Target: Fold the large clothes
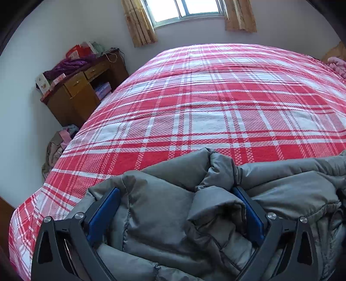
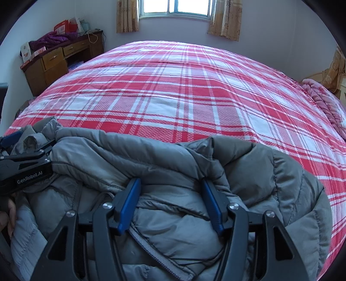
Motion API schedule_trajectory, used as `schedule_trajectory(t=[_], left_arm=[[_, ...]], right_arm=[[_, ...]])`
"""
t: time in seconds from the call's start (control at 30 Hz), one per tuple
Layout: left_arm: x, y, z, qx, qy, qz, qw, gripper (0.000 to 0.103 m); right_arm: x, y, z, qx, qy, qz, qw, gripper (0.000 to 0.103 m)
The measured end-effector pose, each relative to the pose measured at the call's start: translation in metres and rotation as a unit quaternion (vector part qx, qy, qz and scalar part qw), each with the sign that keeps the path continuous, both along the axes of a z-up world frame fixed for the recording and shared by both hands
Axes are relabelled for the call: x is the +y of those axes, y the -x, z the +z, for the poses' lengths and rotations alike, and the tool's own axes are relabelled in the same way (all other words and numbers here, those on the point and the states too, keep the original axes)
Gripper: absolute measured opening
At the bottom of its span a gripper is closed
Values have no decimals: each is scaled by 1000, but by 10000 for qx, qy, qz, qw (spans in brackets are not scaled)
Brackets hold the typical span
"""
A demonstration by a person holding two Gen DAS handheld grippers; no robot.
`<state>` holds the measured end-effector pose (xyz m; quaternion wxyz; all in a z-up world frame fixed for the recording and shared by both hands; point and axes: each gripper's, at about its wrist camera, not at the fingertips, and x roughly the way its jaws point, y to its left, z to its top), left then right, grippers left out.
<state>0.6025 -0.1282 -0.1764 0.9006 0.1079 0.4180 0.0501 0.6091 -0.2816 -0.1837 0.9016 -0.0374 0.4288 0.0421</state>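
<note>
A grey puffer jacket [image 1: 164, 207] lies bunched at the near edge of a bed with a red and white plaid cover [image 1: 205, 103]. My left gripper [image 1: 176, 194] has its blue-padded jaws wide apart with thick folds of the jacket between them. In the right wrist view the jacket [image 2: 173, 155] fills the foreground, its zipper running down the middle. My right gripper [image 2: 170, 184] is also open, with jacket fabric bulging between its jaws. The left gripper [image 2: 26, 149] shows at the far left of the right wrist view, on the jacket's left end.
The plaid bed [image 2: 173, 86] stretches away toward a window with tan curtains [image 2: 127, 17]. A wooden desk [image 1: 80, 90] piled with clothes and boxes stands left of the bed. Pink bedding [image 2: 324, 103] lies at the bed's right edge. Clothes lie on the floor [image 1: 58, 147] at left.
</note>
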Motion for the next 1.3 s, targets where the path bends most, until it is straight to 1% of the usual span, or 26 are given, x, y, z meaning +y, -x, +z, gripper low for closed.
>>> schedule_trajectory(t=[0.07, 0.1, 0.13, 0.17, 0.2, 0.23, 0.27, 0.3, 0.37, 0.43, 0.47, 0.5, 0.57, 0.67, 0.7, 0.77, 0.8, 0.9, 0.97, 1.07, 1.3], left_arm=[[5, 2, 12, 132, 6, -77, 9999, 102], [11, 9, 23, 67, 64, -51, 9999, 102], [15, 16, 31, -6, 176, -60, 9998, 102], [25, 32, 45, -163, 390, -151, 9990, 102], [30, 43, 53, -224, 430, -220, 9986, 102], [34, 52, 57, -220, 383, -250, 9987, 102], [40, 68, 60, -213, 326, -291, 9988, 102], [45, 81, 61, -217, 332, -344, 9986, 102], [55, 115, 58, -121, 231, -428, 9987, 102], [64, 147, 52, -66, 215, -554, 9982, 102], [67, 163, 48, -12, 202, -585, 9981, 102], [69, 176, 44, 53, 179, -607, 9980, 102], [75, 203, 35, 129, 131, -670, 9976, 102], [84, 239, 28, 69, -62, -636, 9979, 102], [86, 245, 26, 89, -69, -616, 9980, 102], [95, 265, 21, 223, 42, -523, 9984, 102], [98, 272, 19, 282, 92, -497, 9983, 102], [106, 294, 17, 314, 78, -427, 9986, 102], [108, 309, 17, 275, 81, -399, 9988, 102], [114, 332, 17, 301, 209, -389, 9986, 102], [125, 365, 10, 320, 233, -347, 9986, 102]], right_arm=[[1, -3, 2, 108, 77, 36, 9999, 63], [-1, -5, 5, 215, 55, 88, 9997, 63], [-6, -5, 10, 301, -3, 131, 9995, 66], [-10, -2, 15, 309, -72, 117, 9994, 72], [-18, 6, 23, 192, -168, 36, 9997, 75], [-25, 17, 31, 47, -212, -19, 9998, 82], [-30, 27, 36, -48, -218, -30, 9997, 87], [-37, 41, 40, -123, -229, -3, 9997, 87], [-49, 65, 44, -141, -218, 11, 9997, 87], [-63, 92, 43, -146, -201, -11, 9997, 87], [-75, 112, 40, -71, -223, -67, 9997, 87], [-80, 120, 39, -41, -258, -105, 9996, 87], [-98, 150, 32, 66, -396, -225, 9989, 87], [-117, 187, 21, 157, -528, -381, 9978, 87], [-123, 196, 21, 179, -579, -436, 9972, 87], [-137, 220, 17, 228, -684, -596, 9956, 87], [-139, 223, 17, 255, -682, -650, 9952, 87], [-151, 250, 11, 374, -766, -771, 9934, 87], [-153, 262, 8, 411, -748, -781, 9933, 87], [-153, 286, 7, 386, -755, -779, 9933, 87], [-147, 327, 2, 282, -737, -747, 9941, 87]])
